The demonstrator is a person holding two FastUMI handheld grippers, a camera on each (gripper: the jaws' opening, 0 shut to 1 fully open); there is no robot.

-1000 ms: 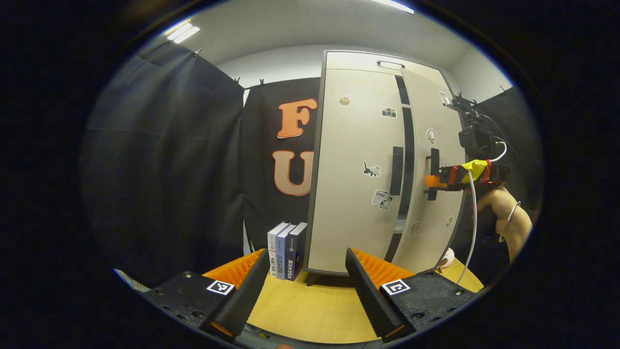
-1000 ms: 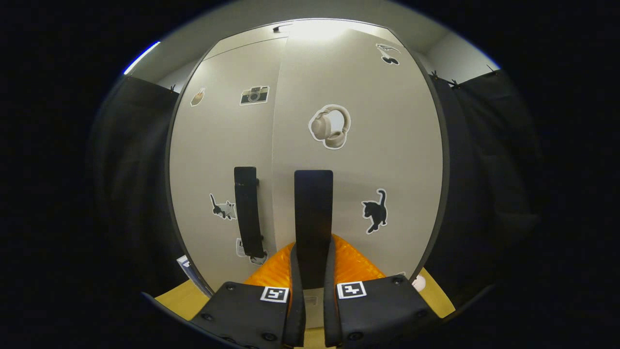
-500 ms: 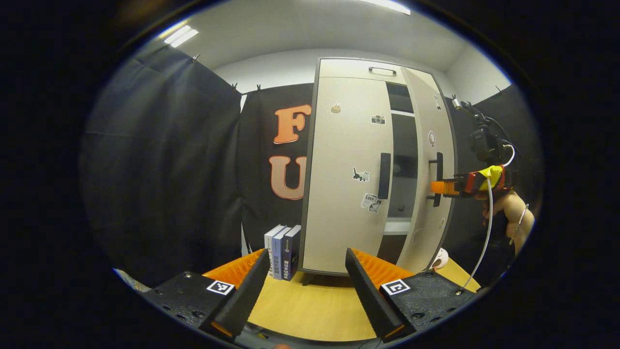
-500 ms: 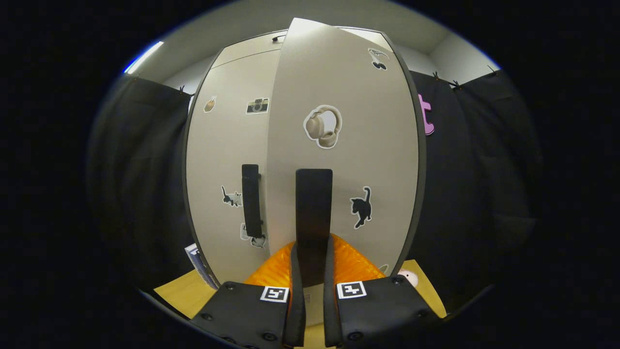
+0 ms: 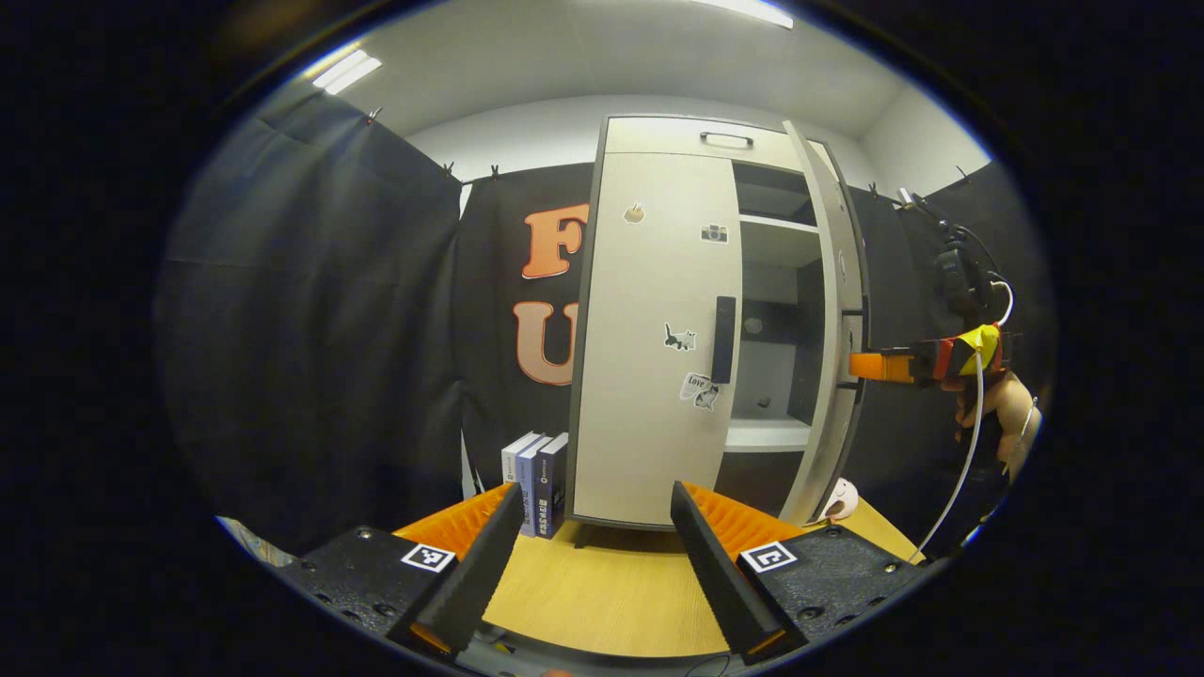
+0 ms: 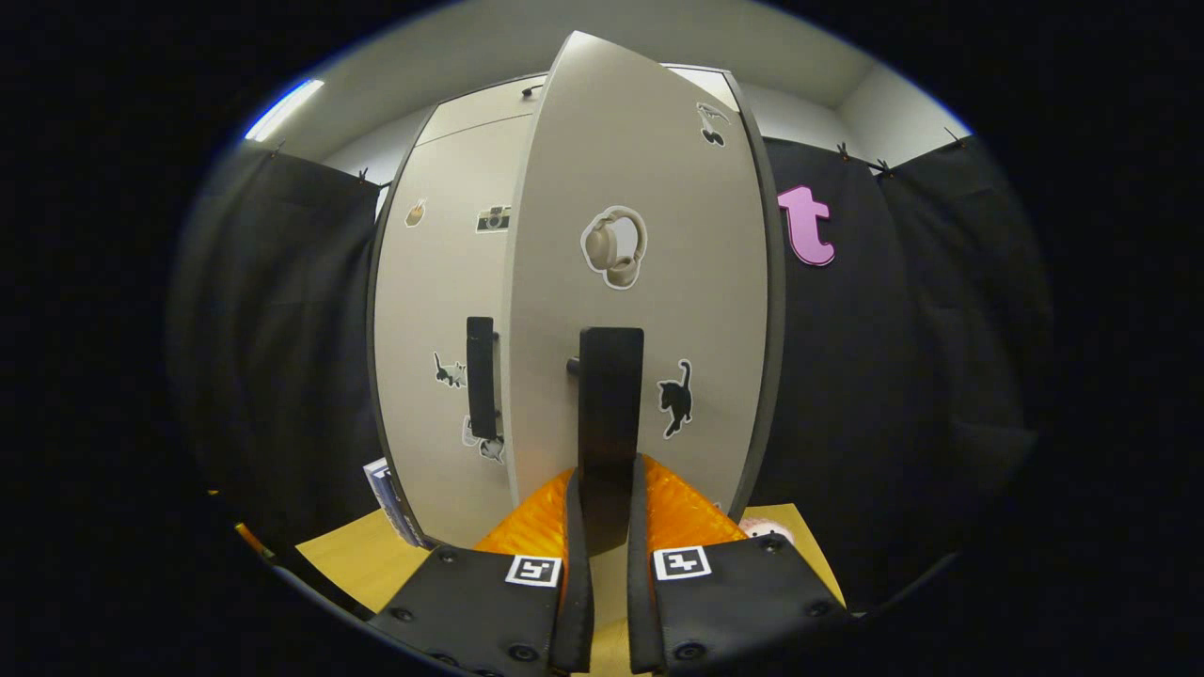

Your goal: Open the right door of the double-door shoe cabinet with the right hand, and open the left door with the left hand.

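At the bottom of the right gripper view we see the right claw (image 6: 602,527) pinched tight on the black handle (image 6: 610,395) of the right door (image 6: 649,310), both orange fingers pressing its lower end. That door stands swung out from the shoe cabinet (image 5: 658,141), which fills the centre of the left gripper view with its white shelves (image 5: 769,434) on show at centre right. There we also spot the right claw (image 5: 870,367) at the far right, a hand (image 5: 997,414) behind it. The left door (image 5: 649,348) sits flush and shut, its own handle (image 5: 723,338) untouched. Our left claw (image 5: 593,555) hangs wide open at the bottom of the frame, over the wooden table (image 5: 593,602), well apart from the cabinet. Books (image 5: 534,480) stand upright just beside the cabinet's lower left corner.
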